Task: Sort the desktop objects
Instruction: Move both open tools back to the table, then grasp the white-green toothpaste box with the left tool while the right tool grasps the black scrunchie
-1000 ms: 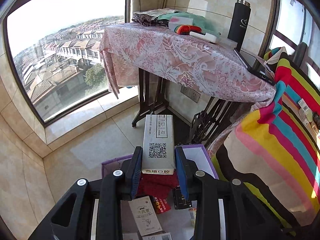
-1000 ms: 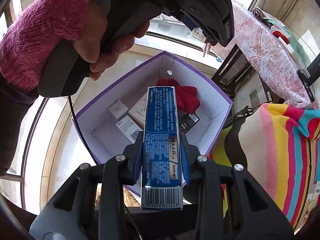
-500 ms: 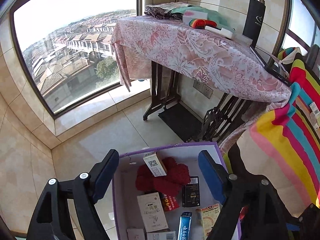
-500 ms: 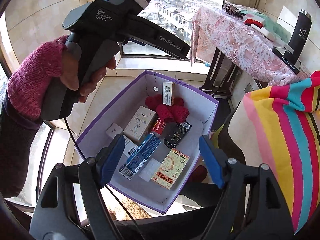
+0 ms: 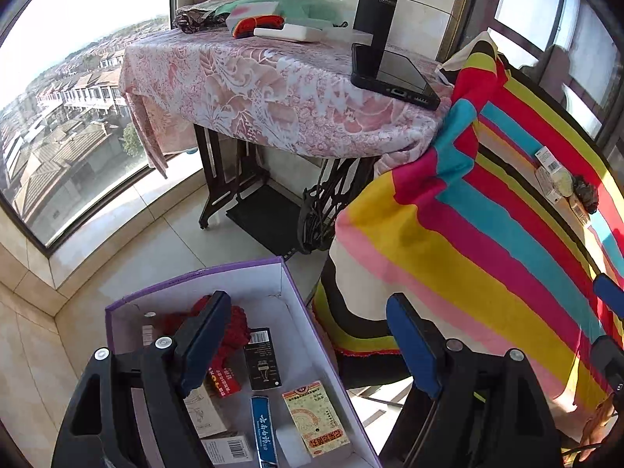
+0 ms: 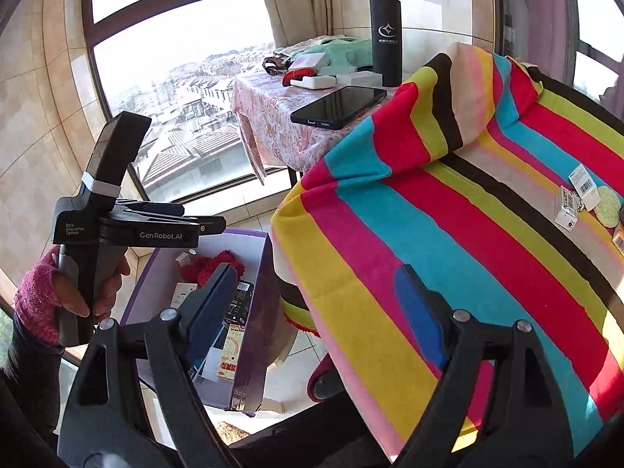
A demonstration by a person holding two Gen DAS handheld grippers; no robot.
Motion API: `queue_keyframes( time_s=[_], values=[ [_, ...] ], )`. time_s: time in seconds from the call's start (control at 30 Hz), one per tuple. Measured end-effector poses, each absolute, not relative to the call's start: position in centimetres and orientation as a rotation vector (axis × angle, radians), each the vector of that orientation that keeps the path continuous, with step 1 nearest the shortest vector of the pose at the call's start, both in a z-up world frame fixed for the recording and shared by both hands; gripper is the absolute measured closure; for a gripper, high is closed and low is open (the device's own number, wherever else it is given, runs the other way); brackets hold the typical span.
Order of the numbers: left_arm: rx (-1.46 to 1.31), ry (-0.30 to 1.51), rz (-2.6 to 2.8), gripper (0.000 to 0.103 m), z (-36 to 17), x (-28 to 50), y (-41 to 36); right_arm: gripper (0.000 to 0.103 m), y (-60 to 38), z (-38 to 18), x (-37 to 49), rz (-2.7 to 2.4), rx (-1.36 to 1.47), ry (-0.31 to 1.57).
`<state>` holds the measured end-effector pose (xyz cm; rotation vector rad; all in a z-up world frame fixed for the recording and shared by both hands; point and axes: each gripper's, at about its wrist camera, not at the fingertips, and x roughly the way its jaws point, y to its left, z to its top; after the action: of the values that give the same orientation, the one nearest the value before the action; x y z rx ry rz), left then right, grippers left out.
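Blue toothpaste box, flat in the purple cardboard box at lower left of the left wrist view, long axis running toward the frame's bottom edge, between a yellow-green packet and a white carton. Left tongs gape empty above it; right tongs, jaws just widened, hold nothing over the striped blanket.

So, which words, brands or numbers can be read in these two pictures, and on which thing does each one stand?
"GenRobot.AI": side of the left gripper, right wrist view.
"Data Acquisition System": small print on that same gripper body.
Star logo with a line under it: black flask; the line is too small to read.
Blue box, yellow box, red packet in the purple box: Chinese print, too blurred.
Barcoded tags on the striped blanket: unreadable.
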<state>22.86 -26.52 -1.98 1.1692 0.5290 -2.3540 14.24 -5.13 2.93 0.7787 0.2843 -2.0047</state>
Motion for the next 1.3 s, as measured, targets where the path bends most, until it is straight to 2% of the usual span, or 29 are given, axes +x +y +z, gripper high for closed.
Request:
queue_keyframes(
  time_s=[0.33, 0.63, 0.9, 0.93, 0.97, 1.0, 1.03, 1.07, 1.3],
  values=[
    [1.268, 0.300, -2.706, 0.021, 1.1, 7.8, -13.6, 0.016, 8.9, 1.4, 6.5, -2.393, 0.957, 0.122],
    [1.382, 0.266, -2.797, 0.021, -1.0, -7.9, -5.1, 0.016, 15.4, -0.6, 2.6, -2.460, 1.081, -0.064],
    [1.365, 0.149, -2.718, 0.021, -2.7, -16.1, -4.0, 0.015, 15.4, 0.5, -2.2, -2.485, 1.082, 0.000],
    [1.366, 0.176, -2.732, 0.026, -2.8, -16.5, -4.4, 0.015, 15.3, 0.8, -3.3, -2.494, 1.078, 0.009],
    [1.360, 0.188, -2.747, 0.043, -2.9, -16.6, -4.7, 0.015, 15.2, 1.2, -4.4, -2.506, 1.065, 0.012],
    [1.342, 0.138, -2.743, 0.051, -3.0, -16.6, -4.7, 0.015, 15.2, 1.6, -5.5, -2.527, 1.048, 0.017],
    [1.320, 0.055, -2.731, 0.066, -3.1, -16.5, -4.3, 0.013, 15.1, 2.0, -6.7, -2.557, 1.028, 0.026],
    [1.314, 0.051, -2.757, 0.069, -3.2, -16.4, -4.3, 0.012, 15.1, 2.3, -8.0, -2.590, 1.008, 0.032],
    [1.316, 0.162, -2.798, 0.069, -3.1, -16.0, -5.4, 0.010, 13.8, 2.1, -17.4, -2.673, 1.018, 0.055]
  ],
)
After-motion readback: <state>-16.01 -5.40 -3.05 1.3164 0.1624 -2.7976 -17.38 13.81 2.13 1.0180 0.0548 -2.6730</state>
